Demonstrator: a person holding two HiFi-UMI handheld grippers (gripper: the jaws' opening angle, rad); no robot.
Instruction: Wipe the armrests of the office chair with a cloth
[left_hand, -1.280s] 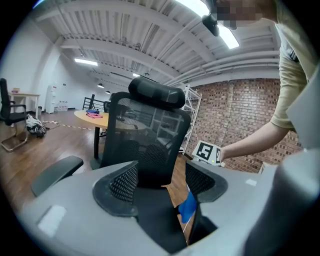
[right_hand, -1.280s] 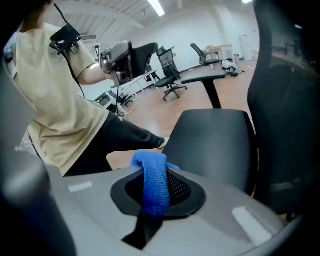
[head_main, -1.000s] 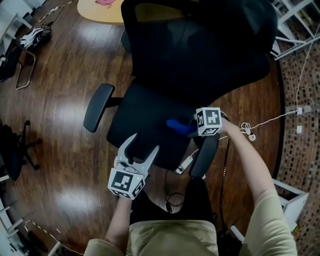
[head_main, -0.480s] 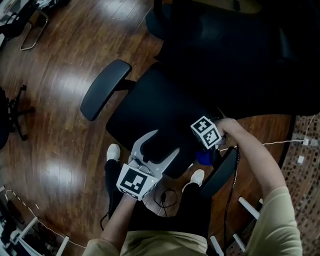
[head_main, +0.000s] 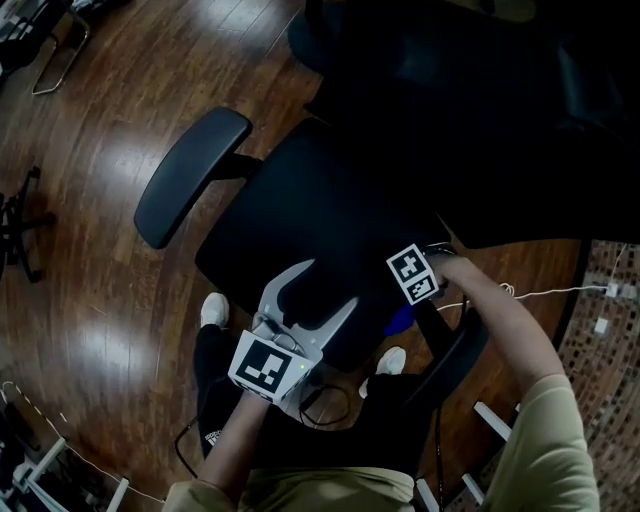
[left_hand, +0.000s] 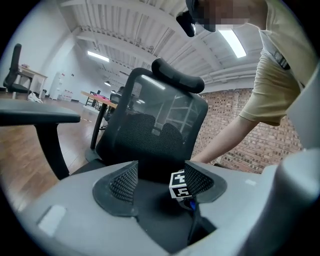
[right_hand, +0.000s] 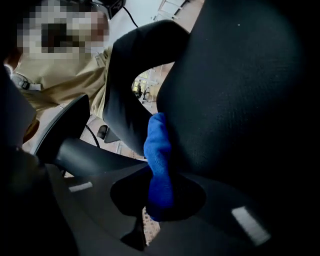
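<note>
1. The left gripper has its jaws apart, with nothing gripped between them.
2. Beyond the jaws stands the office chair, with a mesh backrest, a headrest and one armrest at the far left.
3. A marker cube sits just beside the right-hand jaw, with blue cloth directly under it.
4. A person's arm reaches in from the right.

The left tongs are hanging open over the seat with nothing between them, and the broad black seat is lying bare ahead of them. The backrest is rising at the far side and blocking that way. At the right, the right tongs are gripping the blue cloth in the tight gap between the seat's edge and the right armrest. The left armrest is standing well apart, with open floor around it. Shoes are crowding the near edge.
</note>
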